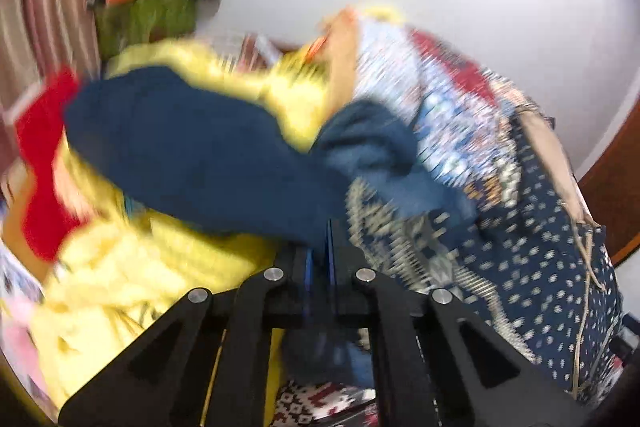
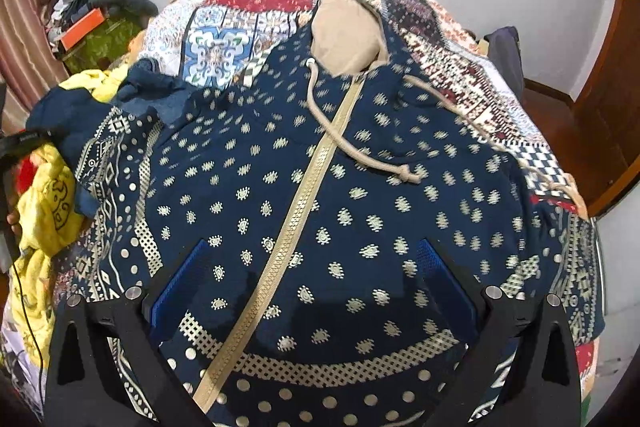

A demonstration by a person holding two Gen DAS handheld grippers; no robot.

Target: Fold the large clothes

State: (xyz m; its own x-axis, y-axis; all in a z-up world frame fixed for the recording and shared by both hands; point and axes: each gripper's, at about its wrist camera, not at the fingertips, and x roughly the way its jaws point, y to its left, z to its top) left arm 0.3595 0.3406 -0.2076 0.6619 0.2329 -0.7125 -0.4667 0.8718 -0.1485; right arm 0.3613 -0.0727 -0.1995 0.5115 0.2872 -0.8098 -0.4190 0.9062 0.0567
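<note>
A navy hoodie point(image 2: 360, 195) with a cream pattern lies front up on the bed, its cream zipper point(image 2: 304, 195) closed and its beige-lined hood point(image 2: 344, 39) at the far end. My right gripper point(image 2: 312, 267) hovers open just above the hoodie's lower front, with one blue pad on each side of the zipper. My left gripper point(image 1: 320, 251) is shut on the hoodie's plain navy sleeve point(image 1: 192, 155), which stretches up and to the left. In the right wrist view that sleeve point(image 2: 64, 119) is bunched at the far left, where the left gripper point(image 2: 40, 138) holds it. The left wrist view is blurred.
A patchwork quilt point(image 2: 224, 39) covers the bed. Yellow clothes point(image 2: 44, 211) and a red cloth point(image 1: 40, 147) are piled at the bed's left side. Behind them stand a green bag point(image 2: 104, 43) with clutter and a striped curtain point(image 2: 24, 35). A wooden door point(image 2: 608, 115) is at the right.
</note>
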